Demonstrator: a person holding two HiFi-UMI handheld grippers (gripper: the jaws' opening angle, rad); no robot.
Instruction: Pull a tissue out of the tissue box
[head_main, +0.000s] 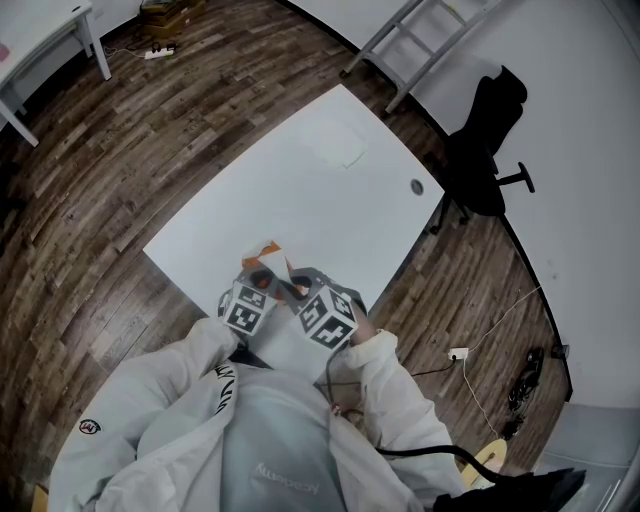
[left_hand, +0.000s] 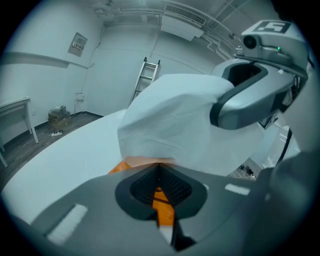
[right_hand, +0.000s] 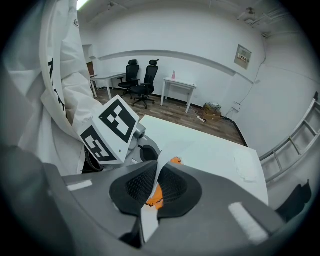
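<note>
The orange tissue box (head_main: 268, 250) sits at the near edge of the white table (head_main: 330, 215), right in front of me. My left gripper (head_main: 262, 277) is shut on the box's orange edge (left_hand: 125, 164), which runs between its jaws (left_hand: 159, 170). A white tissue (left_hand: 170, 117) stands up out of the box just beyond them. My right gripper (head_main: 296, 287) comes in from the right and is shut on that tissue (right_hand: 161, 167); the thin sheet runs down between its closed jaws, with orange box (right_hand: 175, 161) showing behind. The right gripper's grey body (left_hand: 250, 95) fills the left gripper view's upper right.
Another loose tissue (head_main: 340, 148) lies flat near the table's far side. A round cable hole (head_main: 417, 187) is near the right edge. A black office chair (head_main: 490, 150) and a ladder (head_main: 420, 35) stand beyond the table on the wood floor.
</note>
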